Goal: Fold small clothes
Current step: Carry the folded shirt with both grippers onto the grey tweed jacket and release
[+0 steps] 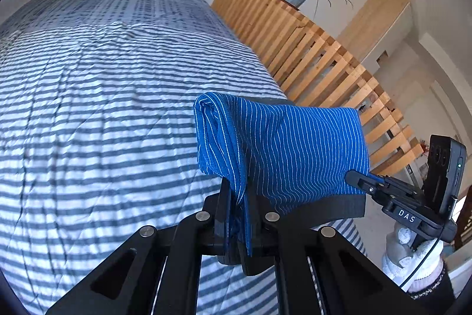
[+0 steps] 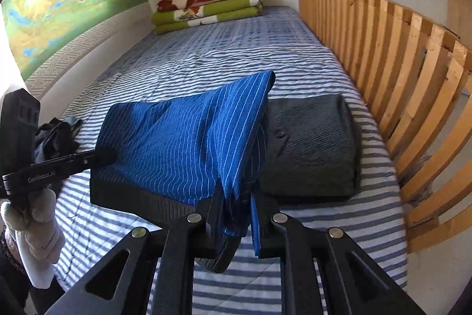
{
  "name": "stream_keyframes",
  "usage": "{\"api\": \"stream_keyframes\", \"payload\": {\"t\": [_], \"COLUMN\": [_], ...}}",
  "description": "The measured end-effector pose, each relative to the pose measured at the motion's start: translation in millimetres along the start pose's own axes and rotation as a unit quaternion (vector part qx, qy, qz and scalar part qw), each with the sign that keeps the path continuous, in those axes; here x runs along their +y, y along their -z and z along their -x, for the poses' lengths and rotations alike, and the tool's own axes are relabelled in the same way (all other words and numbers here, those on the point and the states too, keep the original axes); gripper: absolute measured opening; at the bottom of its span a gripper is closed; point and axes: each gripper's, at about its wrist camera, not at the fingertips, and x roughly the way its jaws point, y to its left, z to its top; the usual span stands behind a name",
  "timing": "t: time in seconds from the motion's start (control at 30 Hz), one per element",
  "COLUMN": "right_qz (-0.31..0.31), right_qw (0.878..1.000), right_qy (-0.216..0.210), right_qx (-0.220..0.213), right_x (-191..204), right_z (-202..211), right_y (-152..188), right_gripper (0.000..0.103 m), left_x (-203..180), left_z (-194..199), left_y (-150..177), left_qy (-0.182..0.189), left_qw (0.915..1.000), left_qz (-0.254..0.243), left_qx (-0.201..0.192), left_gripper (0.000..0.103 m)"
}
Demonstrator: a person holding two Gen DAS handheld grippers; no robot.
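Note:
A blue garment with thin white stripes and a dark waistband (image 1: 292, 146) hangs stretched between both grippers above the striped bed. My left gripper (image 1: 240, 214) is shut on one end of it, cloth bunched between the fingers. My right gripper (image 2: 236, 214) is shut on the other end (image 2: 188, 138). In the left wrist view the right gripper (image 1: 368, 185) shows at the right, pinching the waistband corner. In the right wrist view the left gripper (image 2: 97, 157) grips the cloth's left edge. A folded dark grey garment (image 2: 312, 143) lies on the bed under the blue one.
The bed (image 1: 97, 96) has a blue and white striped cover. Folded blankets (image 2: 206, 8) are stacked at its far end. A wooden slatted rail (image 2: 407, 73) runs along the right side, with a vase and a plant on top. Dark loose clothes (image 2: 56, 138) lie at the left.

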Motion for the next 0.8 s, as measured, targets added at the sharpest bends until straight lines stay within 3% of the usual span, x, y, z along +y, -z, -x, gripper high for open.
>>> {"api": "stream_keyframes", "payload": {"t": [0.23, 0.4, 0.5, 0.57, 0.63, 0.8], "right_qz": [-0.001, 0.01, -0.005, -0.02, -0.027, -0.043], "right_qw": [0.998, 0.995, 0.99, 0.985, 0.982, 0.985], "right_qy": [0.061, 0.096, 0.131, 0.16, 0.178, 0.167], "right_qx": [0.009, 0.023, 0.049, 0.063, 0.05, 0.003], "right_x": [-68, -92, -112, -123, -127, -125], "right_z": [-42, -78, -107, -118, -114, -84], "right_y": [-38, -51, -54, -54, -54, -47], "right_gripper": [0.013, 0.013, 0.019, 0.022, 0.024, 0.025], "left_x": [-43, -39, -32, -30, -31, -38], "left_z": [-112, -168, -202, -214, -210, -191], "left_y": [-57, -69, -63, -59, -58, -62], "left_qy": [0.01, 0.017, 0.019, -0.005, -0.016, -0.044], "left_qw": [0.9999, 0.9994, 0.9971, 0.996, 0.9972, 0.9984], "left_qz": [-0.004, 0.011, 0.017, 0.016, 0.004, -0.013], "left_qx": [0.012, 0.027, 0.072, 0.088, 0.073, 0.033], "left_gripper": [0.007, 0.007, 0.01, 0.015, 0.02, 0.02]}}
